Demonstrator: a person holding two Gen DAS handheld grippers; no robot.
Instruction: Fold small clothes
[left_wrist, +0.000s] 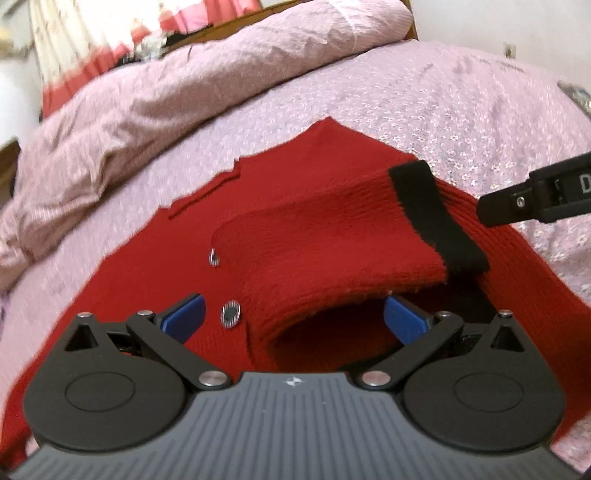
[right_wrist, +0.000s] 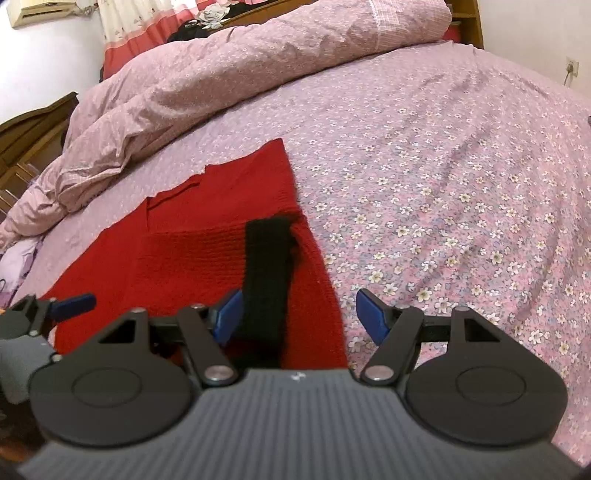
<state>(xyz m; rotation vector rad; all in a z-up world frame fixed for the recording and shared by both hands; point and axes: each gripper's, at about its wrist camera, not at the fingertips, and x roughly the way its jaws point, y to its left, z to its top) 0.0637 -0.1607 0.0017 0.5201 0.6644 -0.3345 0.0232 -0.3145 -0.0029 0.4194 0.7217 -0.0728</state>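
Red knit sweater (left_wrist: 295, 229) spread flat on the bed (left_wrist: 461, 103), with one sleeve (left_wrist: 332, 254) folded across the body and ending in a black cuff (left_wrist: 436, 218). Left tool (left_wrist: 293, 317) released, blue pads well apart, hanging over the near fold of that sleeve with nothing pinched; two buttons (left_wrist: 229, 314) just left of the sleeve. Right tool (right_wrist: 295, 317) likewise released, jaws straddling the cuff's near end (right_wrist: 266, 280) but pressing on nothing. Sleeve's long axis running from the fold under the left tool out to the cuff at the sweater's right edge; cuff band itself running away from the right tool, toward the crumpled duvet (right_wrist: 221, 74). Judged: right tool nearer the cuff, left tool nearer the fold, so either placed to take its own end of the sleeve for the next fold.
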